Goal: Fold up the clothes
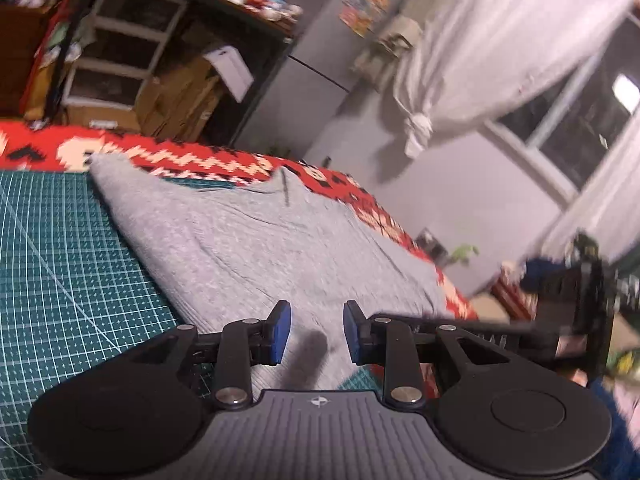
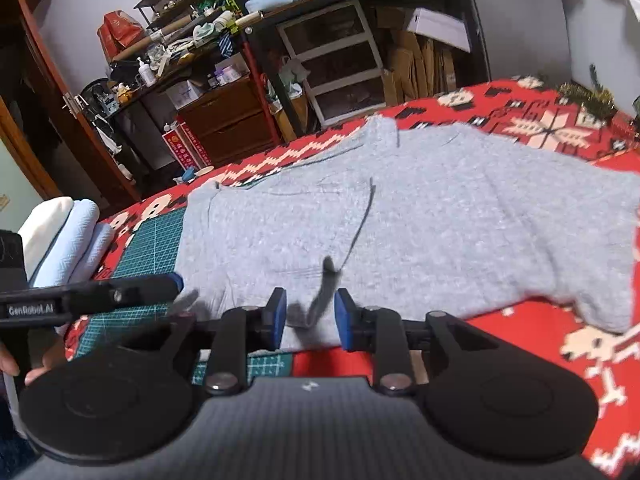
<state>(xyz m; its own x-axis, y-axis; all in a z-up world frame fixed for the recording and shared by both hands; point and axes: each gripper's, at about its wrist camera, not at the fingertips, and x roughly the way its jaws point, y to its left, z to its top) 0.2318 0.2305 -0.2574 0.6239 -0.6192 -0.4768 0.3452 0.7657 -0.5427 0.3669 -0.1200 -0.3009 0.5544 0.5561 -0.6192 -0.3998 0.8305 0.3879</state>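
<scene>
Left wrist view: your left gripper (image 1: 316, 332) is open, empty, over the near edge of the grey shirt (image 1: 260, 240). Shirt lies flat across the green mat (image 1: 60, 260) and red blanket (image 2: 540, 344). Your right gripper (image 2: 310, 320) is also open, holding nothing, at the shirt's hem.

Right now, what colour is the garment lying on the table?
Heathered light grey garment, plain; it shows best in the right wrist view.
</scene>
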